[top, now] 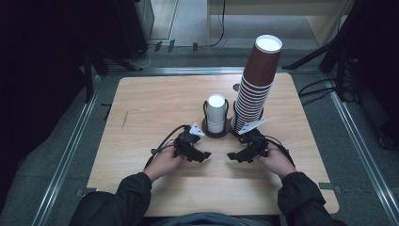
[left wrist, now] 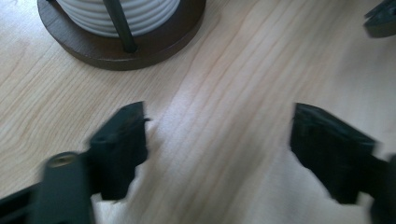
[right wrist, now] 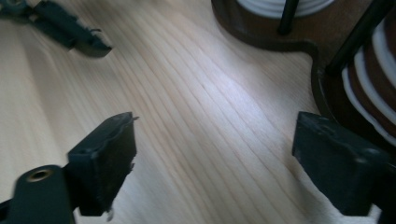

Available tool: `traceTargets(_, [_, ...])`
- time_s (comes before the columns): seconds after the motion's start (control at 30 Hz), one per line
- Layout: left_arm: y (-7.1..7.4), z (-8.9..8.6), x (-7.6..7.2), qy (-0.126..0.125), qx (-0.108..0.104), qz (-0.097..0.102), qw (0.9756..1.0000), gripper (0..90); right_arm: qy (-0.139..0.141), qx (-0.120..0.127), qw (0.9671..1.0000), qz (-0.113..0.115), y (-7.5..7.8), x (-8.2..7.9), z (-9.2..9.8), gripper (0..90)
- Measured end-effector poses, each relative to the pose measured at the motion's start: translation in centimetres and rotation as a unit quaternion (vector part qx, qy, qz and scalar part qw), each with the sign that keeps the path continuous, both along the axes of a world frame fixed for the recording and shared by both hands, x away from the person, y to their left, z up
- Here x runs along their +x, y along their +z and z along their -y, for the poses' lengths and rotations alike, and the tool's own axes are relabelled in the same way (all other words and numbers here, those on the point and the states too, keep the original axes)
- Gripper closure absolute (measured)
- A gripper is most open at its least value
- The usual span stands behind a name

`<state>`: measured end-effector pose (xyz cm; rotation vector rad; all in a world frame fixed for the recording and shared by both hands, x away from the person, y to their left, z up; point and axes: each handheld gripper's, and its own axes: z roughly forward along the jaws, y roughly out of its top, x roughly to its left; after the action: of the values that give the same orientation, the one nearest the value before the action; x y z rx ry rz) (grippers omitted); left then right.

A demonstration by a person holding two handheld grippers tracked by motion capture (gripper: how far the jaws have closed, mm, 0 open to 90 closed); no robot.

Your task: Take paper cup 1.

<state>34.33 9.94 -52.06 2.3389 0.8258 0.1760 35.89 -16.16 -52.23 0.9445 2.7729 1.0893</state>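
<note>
Left gripper (top: 207,155) and right gripper (top: 230,156) at lower centre, jaws apart, empty. White cups (top: 216,114) and tall brown stack (top: 256,82) just above, mid-frame, in holder (top: 207,128). Likely light, thin-walled, crushable; best pinched gently at top cup's rim.

Wooden table (top: 141,99), grey floor (top: 42,155), cables (top: 320,89).

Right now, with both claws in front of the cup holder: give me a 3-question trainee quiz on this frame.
1. True or false: the left claw holds a cup.
2. Which stack is taller: A) white cups B) brown cups?
3. What do the stacks stand in?

Key: 1. False, both it and the right claw are open and hold nothing. 2. B. 3. A dark holder with upright rods, on the wooden table.
</note>
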Motion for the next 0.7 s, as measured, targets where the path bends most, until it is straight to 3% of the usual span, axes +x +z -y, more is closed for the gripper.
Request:
traceTargets(0.1, [0.6, -0.2, -0.2, -0.014, -0.009, -0.012, 0.9998, 15.7, -0.009, 0.006, 0.9999, 0.007, 0.5, -0.2, -0.1, 13.4])
traceTargets(0.13, [0.9, -0.2, -0.3, -0.032, -0.008, -0.021, 0.9993, 15.2, -0.006, 0.006, 0.9999, 0.007, 0.6, -0.3, -0.2, 13.4])
traceTargets(0.2, [1.6, -0.5, -0.9, -0.084, -0.017, -0.02, 0.9962, 12.1, 0.007, 0.005, 1.0, 0.0, 0.7, -0.5, -0.2, 13.4])
traceTargets(0.27, [2.2, -0.3, -1.4, -0.076, 0.007, 0.011, 0.997, 15.1, 0.023, 0.001, 0.9997, -0.007, 0.8, -0.6, -0.3, 13.3])
traceTargets(0.3, [2.4, -0.3, -1.4, -0.079, 0.013, 0.011, 0.9968, 15.8, 0.034, -0.003, 0.9994, -0.006, 0.9, -0.7, -0.3, 13.5])
traceTargets(0.37, [2.9, -0.4, -1.3, -0.076, 0.002, 0.015, 0.997, 16.6, 0.039, -0.012, 0.9991, 0.011, 1.0, -0.9, -0.3, 14.8])
traceTargets(0.4, [3.1, -0.6, -1.2, -0.074, -0.005, 0.019, 0.997, 21.9, 0.035, -0.011, 0.9993, 0.01, 1.1, -1.0, -0.3, 15.6])
traceTargets(0.47, [3.3, -0.9, -1.1, -0.075, -0.011, 0.018, 0.997, 32.0, 0.029, -0.009, 0.9995, 0.007, 1.2, -1.1, -0.3, 17.8])
traceTargets(0.53, [3.6, -1.4, -0.6, -0.069, -0.024, 0.014, 0.9973, 33.0, 0.023, 0.005, 0.9997, 0.011, 1.7, -1.3, 0.0, 23.0])
traceTargets(0.6, [3.7, -1.8, -0.1, -0.059, -0.036, -0.007, 0.9976, 33.1, 0.017, 0.014, 0.9996, 0.017, 2.1, -1.4, 0.2, 24.5])
traceTargets(0.7, [3.8, -1.9, -0.1, -0.059, -0.039, -0.008, 0.9975, 35.7, 0.017, 0.016, 0.9988, 0.042, 2.5, -1.8, 0.4, 27.6])
